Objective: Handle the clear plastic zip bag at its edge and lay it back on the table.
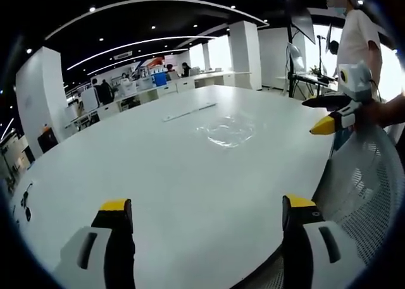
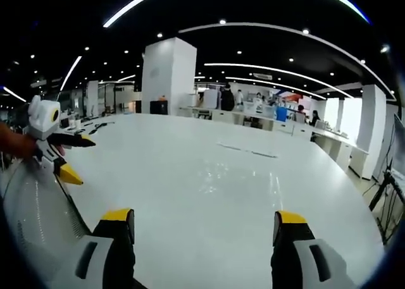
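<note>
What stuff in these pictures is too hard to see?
- Bag, left gripper view: clear against the white table, so its edges and zip are too faint to trace.
- Bag, right gripper view: barely a faint shimmer on the table; cannot be made out.
- Strip beyond the bag, left gripper view: too small to identify.
- Right tongs, left gripper view: seen sidelong, gap unclear there.

A large white table (image 1: 158, 175) carries a clear plastic bag (image 1: 226, 131), lying flat near its middle, and a long thin strip (image 1: 188, 112) lies beyond it.
</note>
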`<state>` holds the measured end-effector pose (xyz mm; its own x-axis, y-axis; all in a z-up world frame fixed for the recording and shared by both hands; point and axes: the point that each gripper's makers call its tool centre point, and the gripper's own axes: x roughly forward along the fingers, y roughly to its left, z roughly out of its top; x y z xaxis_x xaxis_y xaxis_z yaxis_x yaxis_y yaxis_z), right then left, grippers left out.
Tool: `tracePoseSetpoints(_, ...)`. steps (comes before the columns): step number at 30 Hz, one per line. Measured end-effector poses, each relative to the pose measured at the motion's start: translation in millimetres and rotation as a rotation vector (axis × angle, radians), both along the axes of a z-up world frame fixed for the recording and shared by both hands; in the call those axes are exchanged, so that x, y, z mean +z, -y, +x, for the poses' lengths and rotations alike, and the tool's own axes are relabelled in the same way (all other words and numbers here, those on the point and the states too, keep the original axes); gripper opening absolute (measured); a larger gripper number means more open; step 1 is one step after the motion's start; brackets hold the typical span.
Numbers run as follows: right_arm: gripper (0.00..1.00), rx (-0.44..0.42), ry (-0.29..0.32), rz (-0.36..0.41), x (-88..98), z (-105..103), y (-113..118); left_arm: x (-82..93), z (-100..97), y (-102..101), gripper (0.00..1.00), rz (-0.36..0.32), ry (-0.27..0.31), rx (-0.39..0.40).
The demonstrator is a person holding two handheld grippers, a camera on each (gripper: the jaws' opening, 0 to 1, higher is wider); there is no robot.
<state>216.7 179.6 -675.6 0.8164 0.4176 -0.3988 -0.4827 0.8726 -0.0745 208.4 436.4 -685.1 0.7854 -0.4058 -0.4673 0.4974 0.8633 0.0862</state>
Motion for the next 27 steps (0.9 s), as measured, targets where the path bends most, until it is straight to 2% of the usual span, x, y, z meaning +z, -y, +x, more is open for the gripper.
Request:
tracePoseSetpoints(7,0.88,0.014,-0.005,-0.026,0.2,1,1,9.5,5.3,7,0.95,0.017,0.016,-0.008)
tracePoseSetpoints(14,0.87,0.059,0.015,-0.069,8.8,3,-8,6.3,5.2,15,0.94,0.063,0.011,-0.040)
tracePoseSetpoints(18,0.88,0.065,0.018,-0.061,13.9,8,-11,9.4,7.1,17,0.94,0.053,0.016,-0.048)
tracePoseSetpoints(27,0.86,0.092,-0.002,-0.065,11.1,14,-17,13.6,4.3,20,0.93,0.037,0.007,-0.067)
